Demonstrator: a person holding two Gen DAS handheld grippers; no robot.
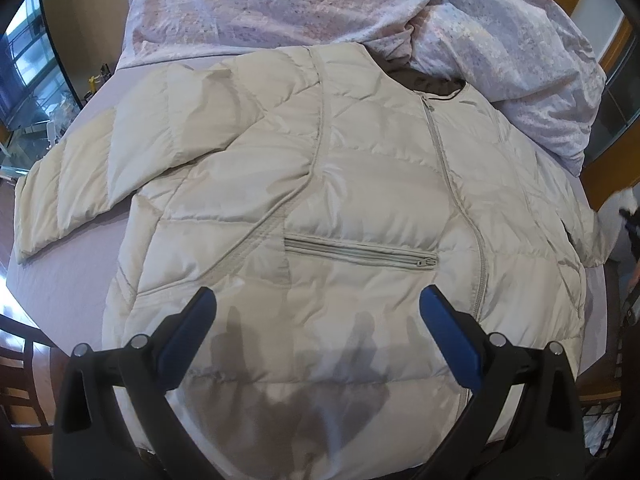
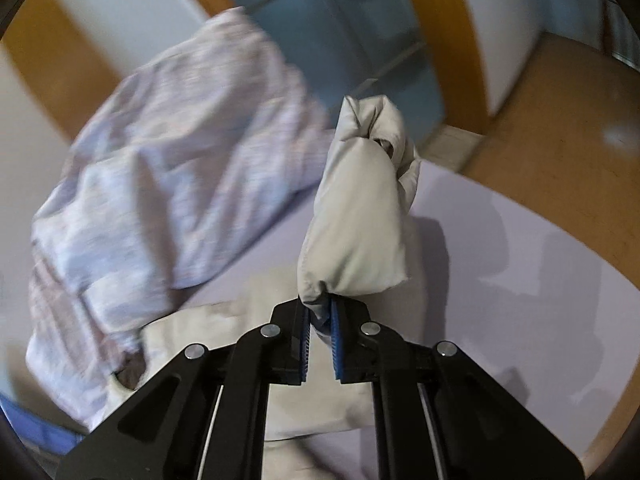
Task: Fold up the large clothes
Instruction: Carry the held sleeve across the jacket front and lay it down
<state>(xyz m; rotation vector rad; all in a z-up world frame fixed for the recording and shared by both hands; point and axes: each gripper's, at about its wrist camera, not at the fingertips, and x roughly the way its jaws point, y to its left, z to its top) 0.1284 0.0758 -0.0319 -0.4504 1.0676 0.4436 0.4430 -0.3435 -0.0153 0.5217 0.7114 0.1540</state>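
Pinching the jacket sleeve [image 2: 356, 220] — right gripper [image 2: 320, 312], above bare lilac sheet [image 2: 500, 280]

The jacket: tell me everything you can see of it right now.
The jacket is a cream quilted puffer of smooth, slightly shiny fabric, lying front-up and zipped on the lilac sheet, collar against the patterned duvet. It has a centre zip, a closed horizontal pocket zip and a dark lining at the neck. One sleeve lies spread out flat; the other sleeve is pinched in the shut right gripper and raised. The open left gripper hovers over the hem.
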